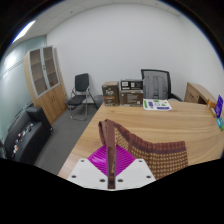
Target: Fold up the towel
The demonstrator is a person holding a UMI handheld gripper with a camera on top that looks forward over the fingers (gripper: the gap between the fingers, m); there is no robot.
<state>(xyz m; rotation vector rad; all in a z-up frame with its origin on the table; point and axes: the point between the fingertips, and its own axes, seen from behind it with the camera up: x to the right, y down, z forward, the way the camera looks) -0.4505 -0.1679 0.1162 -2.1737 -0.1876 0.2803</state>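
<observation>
Brown checked towel (150, 152) draped over tool (112, 172), above table (190, 125).

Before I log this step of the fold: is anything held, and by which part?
The towel, a brown checked cloth, is gripped by the fingers at its near edge; from there it rises in a peak and drapes onto the table.

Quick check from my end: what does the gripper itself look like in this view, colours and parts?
The gripper shows two fingers at the bottom of the view, each with a bright magenta pad on its inner face. The finger bodies below the pads look white or light grey. No cables, markings, hand or sleeve show.
</observation>
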